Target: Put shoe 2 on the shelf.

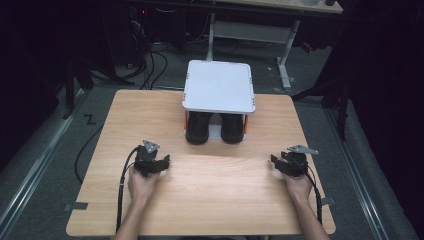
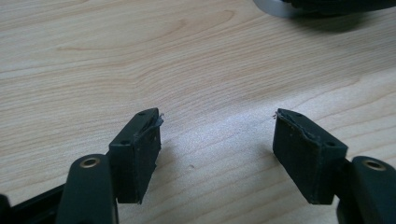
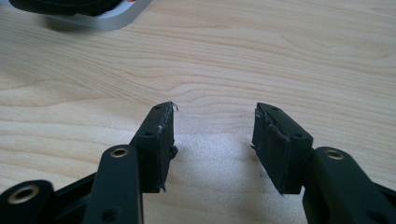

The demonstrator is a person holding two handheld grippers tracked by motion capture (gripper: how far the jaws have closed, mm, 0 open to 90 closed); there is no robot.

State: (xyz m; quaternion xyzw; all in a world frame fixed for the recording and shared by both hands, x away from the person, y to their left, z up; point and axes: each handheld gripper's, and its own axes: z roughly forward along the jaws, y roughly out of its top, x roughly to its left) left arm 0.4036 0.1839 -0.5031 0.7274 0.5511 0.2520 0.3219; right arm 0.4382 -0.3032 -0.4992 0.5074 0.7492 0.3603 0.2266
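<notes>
A white two-level stand (image 1: 219, 86) sits at the far middle of the wooden table (image 1: 200, 185), with a pair of black shoes (image 1: 215, 128) on its lower shelf, toes toward me. My left gripper (image 1: 159, 164) hovers low over the table's left half, held in a hand, jaws wide apart with bare wood between them (image 2: 217, 123). My right gripper (image 1: 278, 161) is held at the table's right side, open too, nothing between its pads (image 3: 215, 114). The stand's grey base edge (image 3: 100, 18) and a shoe's dark sole show at the top left of the right gripper view.
The table's light wood stretches between both grippers and the stand. Cables (image 1: 150, 65) lie on the grey floor behind the table, and another desk's metal legs (image 1: 285, 55) stand farther back. Grey tape (image 1: 76, 205) marks the table's left corner.
</notes>
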